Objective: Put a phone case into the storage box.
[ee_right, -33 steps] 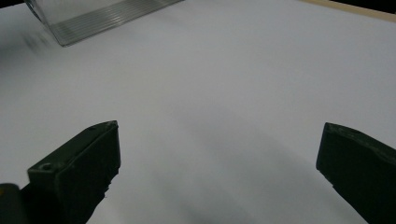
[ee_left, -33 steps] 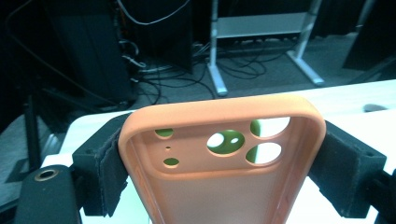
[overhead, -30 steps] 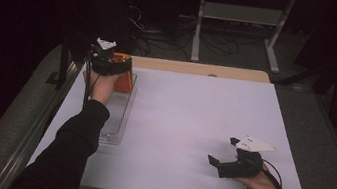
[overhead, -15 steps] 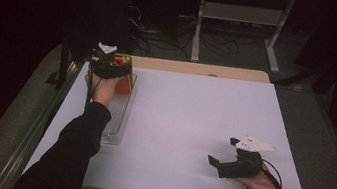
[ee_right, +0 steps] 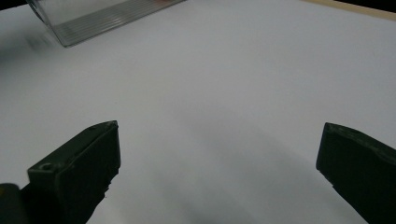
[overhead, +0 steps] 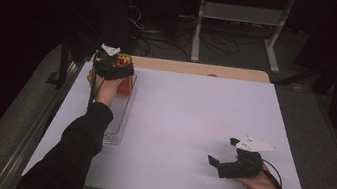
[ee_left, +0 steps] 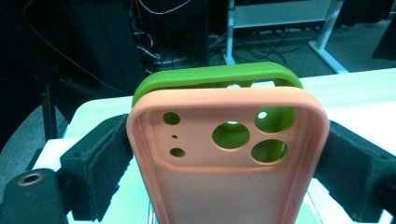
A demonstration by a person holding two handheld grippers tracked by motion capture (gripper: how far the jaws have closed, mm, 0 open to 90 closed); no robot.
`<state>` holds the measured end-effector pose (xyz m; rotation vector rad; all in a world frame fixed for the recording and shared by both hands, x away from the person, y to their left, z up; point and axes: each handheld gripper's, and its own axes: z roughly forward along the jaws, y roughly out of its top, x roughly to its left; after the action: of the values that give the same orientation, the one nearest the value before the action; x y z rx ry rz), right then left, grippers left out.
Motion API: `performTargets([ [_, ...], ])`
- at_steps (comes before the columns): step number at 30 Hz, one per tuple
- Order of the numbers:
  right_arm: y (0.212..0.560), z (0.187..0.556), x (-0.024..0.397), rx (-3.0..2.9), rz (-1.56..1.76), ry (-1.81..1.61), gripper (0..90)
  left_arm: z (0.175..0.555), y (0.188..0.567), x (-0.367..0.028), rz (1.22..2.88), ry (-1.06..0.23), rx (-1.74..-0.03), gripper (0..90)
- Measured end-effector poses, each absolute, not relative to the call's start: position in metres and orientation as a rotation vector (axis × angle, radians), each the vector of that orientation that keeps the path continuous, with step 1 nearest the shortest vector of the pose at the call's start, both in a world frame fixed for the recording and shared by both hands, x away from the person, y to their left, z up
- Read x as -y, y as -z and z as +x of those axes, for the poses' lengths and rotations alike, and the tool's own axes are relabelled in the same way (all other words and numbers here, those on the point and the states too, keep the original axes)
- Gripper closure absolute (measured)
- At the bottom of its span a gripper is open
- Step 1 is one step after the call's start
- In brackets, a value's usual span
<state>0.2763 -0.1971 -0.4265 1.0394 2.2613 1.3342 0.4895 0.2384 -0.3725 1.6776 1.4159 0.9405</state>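
1. Two grippers are over the white bench (overhead: pixel 194 113), one in each of the person's hands, well apart from each other.
2. The left gripper (overhead: pixel 119 64) is at the far left corner of the bench, above the far end of a clear tray (overhead: pixel 116 127) that runs along the left edge.
3. In the left gripper view a salmon phone case (ee_left: pixel 224 186) stands upright between the jaws, its camera cut-outs uppermost.
4. The black foam pads (ee_left: pixel 93 163) lie against both long sides of the salmon phone case, and no gap shows on either side. The jaws have just been opening, yet the case sits pinched between them as far as this view tells.
5. A green phone case (ee_left: pixel 215 74) stands just behind the salmon one, rising a little above it, and its green shows through the cut-outs.
6. In the high view the salmon phone case reads as orange, standing in the far end of the clear tray under the left gripper.
7. The right gripper (overhead: pixel 222 149) is near the near right corner of the bench, held low over bare white surface and pointing toward the left side.
8. Its jaws are spread wide with nothing between them. The right gripper view shows bare bench between the pads and the near end of the clear tray farther off.
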Motion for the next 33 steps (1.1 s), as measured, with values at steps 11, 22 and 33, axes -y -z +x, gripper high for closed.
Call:
performTargets([
  [11, 0.427, 0.277, 0.197, -2.262, 1.037, -1.337, 0.0, 0.488, 0.368, -0.241, 1.651, -0.908, -1.36, 0.0],
  [22, 0.427, 0.277, 0.197, -2.261, 1.038, -1.337, 0.0, 0.461, 0.348, -0.252, 1.733, -0.741, -1.233, 0.0],
  [33, 0.425, 0.275, 0.196, -2.262, 1.038, -1.349, 0.0, 0.398, 0.336, -0.243, 1.908, -0.483, -0.919, 0.0],
])
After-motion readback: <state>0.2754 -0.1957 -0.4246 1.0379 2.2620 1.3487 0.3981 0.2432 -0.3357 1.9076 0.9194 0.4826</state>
